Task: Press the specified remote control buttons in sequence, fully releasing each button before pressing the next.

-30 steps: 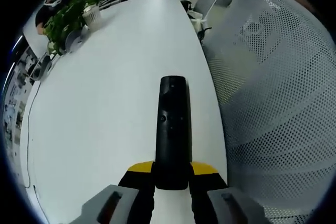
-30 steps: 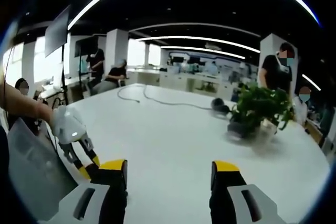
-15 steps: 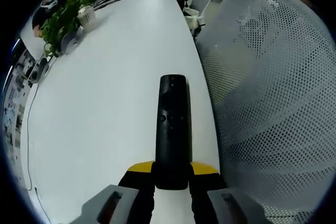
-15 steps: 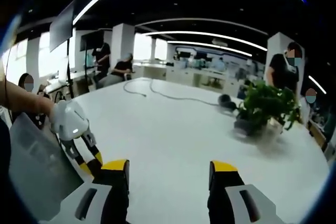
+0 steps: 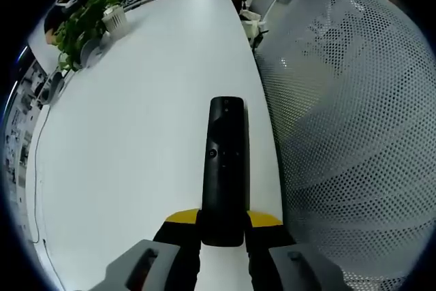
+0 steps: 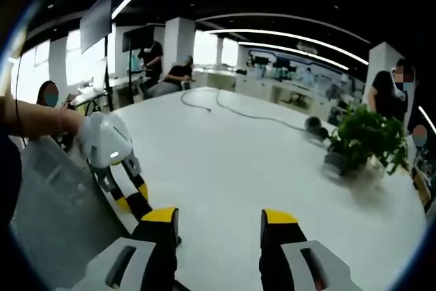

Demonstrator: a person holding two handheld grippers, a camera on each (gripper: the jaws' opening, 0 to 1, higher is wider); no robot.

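Left claw (image 5: 223, 226) grips remote (image 5: 224, 168) level over table (image 5: 129, 120).

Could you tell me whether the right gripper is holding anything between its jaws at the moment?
No, the right gripper has its jaws standing apart with bare white table showing in the gap between them.

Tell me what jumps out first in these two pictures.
In the left gripper view, a long black remote control sits clamped in the left gripper over the white table, beside a white mesh chair back. In the right gripper view, the right gripper is open, a leafy potted plant far right.
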